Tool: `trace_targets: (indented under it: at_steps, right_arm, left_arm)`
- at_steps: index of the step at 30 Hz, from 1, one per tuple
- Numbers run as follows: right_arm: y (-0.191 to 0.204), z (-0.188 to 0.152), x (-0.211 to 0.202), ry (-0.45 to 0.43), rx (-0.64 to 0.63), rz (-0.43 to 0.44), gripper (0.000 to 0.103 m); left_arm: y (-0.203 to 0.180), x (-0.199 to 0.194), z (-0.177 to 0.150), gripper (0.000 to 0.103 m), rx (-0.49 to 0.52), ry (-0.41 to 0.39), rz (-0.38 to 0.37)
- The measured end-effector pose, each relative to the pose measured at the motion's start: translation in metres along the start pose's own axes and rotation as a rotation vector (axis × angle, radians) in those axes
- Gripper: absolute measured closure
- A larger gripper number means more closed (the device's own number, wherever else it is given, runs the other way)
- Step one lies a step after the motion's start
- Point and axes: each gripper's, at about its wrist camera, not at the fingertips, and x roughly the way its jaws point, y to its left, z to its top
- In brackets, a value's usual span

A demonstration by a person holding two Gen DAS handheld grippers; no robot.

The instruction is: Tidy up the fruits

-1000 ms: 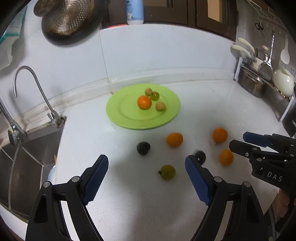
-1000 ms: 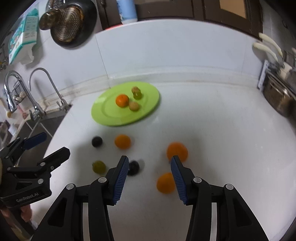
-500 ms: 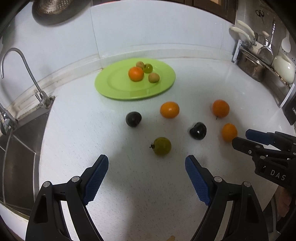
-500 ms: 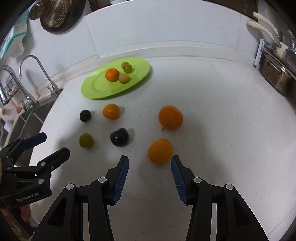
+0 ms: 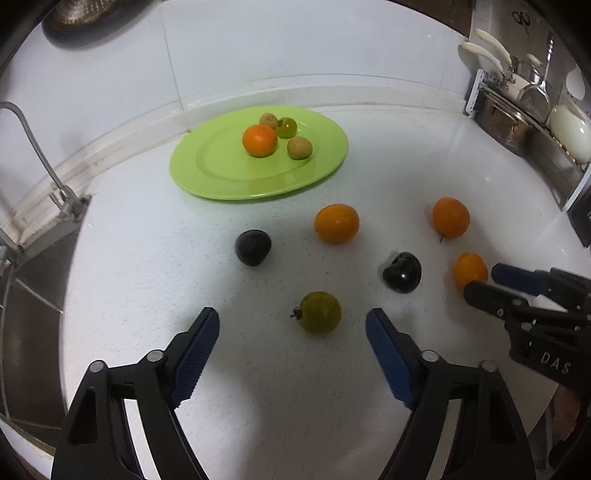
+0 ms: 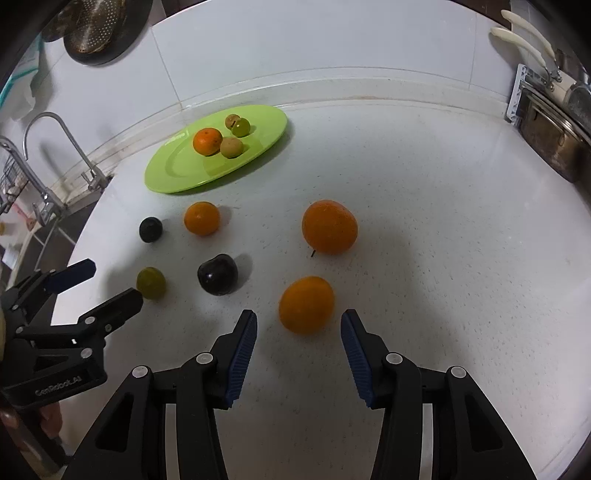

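Observation:
A green plate [image 5: 221, 173] at the back of the white counter holds an orange [image 5: 259, 140] and three small fruits. Loose on the counter lie three oranges, two dark plums and a green fruit [image 5: 320, 312]. My left gripper [image 5: 292, 325] is open, with the green fruit just ahead between its fingertips. My right gripper [image 6: 298, 325] is open, with the nearest orange [image 6: 306, 304] just ahead between its fingertips. A dark plum [image 6: 217, 274] lies to its left. Each gripper shows in the other's view.
A sink and tap [image 5: 44, 162] lie to the left past the counter edge. A metal rack with pots and utensils [image 5: 517, 110] stands at the right. A colander [image 6: 96, 29] hangs on the back wall.
Both grippers have moved forward and down towards the loose fruit. The green fruit and the nearest orange now sit close in front of the open fingers.

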Motion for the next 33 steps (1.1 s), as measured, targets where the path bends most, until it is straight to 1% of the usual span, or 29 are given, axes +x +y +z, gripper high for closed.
trace_targets:
  at_steps: [1, 5, 7, 9, 10, 12, 13, 15, 18, 19, 21, 23, 29, 33]
  right_arm:
    - [-0.001, 0.001, 0.001, 0.002, 0.003, 0.003, 0.055]
    - [-0.002, 0.002, 0.006, 0.009, 0.009, 0.016, 0.055]
    - [-0.003, 0.003, 0.008, 0.01, 0.01, 0.015, 0.055]
    - [-0.004, 0.003, 0.01, 0.012, 0.012, 0.011, 0.055]
    - [-0.004, 0.003, 0.011, 0.013, 0.014, 0.007, 0.055]
    - [-0.005, 0.003, 0.013, 0.016, 0.016, 0.005, 0.055]
    - [-0.005, 0.004, 0.014, 0.017, 0.016, 0.006, 0.055]
    - [-0.005, 0.003, 0.015, 0.018, 0.014, 0.009, 0.058]
    - [-0.005, 0.004, 0.016, 0.019, 0.011, 0.006, 0.061]
    - [-0.005, 0.004, 0.017, 0.019, 0.011, 0.004, 0.061]
    - [-0.005, 0.004, 0.017, 0.02, 0.01, 0.005, 0.066]
    - [-0.005, 0.003, 0.017, 0.017, 0.012, 0.009, 0.067]
    - [-0.003, 0.003, 0.014, 0.006, 0.004, 0.0, 0.067]
    - [-0.001, 0.003, 0.007, -0.009, 0.001, 0.01, 0.067]
  left_arm:
    - [0.0, 0.003, 0.001, 0.026, -0.006, 0.01, -0.008]
    - [-0.002, 0.013, 0.003, 0.035, -0.024, 0.031, -0.031]
    - [-0.003, 0.016, 0.004, 0.037, -0.029, 0.034, -0.036]
    - [-0.003, 0.019, 0.004, 0.045, -0.034, 0.042, -0.048]
    - [-0.003, 0.021, 0.004, 0.047, -0.037, 0.048, -0.058]
    - [-0.005, 0.022, 0.004, 0.054, -0.04, 0.05, -0.073]
    - [-0.005, 0.023, 0.003, 0.055, -0.041, 0.051, -0.079]
    - [-0.005, 0.025, 0.003, 0.063, -0.046, 0.062, -0.085]
    - [-0.005, 0.028, 0.003, 0.068, -0.05, 0.075, -0.09]
    - [-0.006, 0.027, 0.003, 0.068, -0.049, 0.073, -0.091]
    - [-0.006, 0.027, 0.003, 0.071, -0.044, 0.072, -0.087]
    - [-0.006, 0.027, 0.002, 0.071, -0.043, 0.07, -0.089]
    - [-0.007, 0.022, 0.002, 0.073, -0.043, 0.063, -0.094]
    - [-0.008, 0.014, 0.002, 0.075, -0.038, 0.048, -0.092]
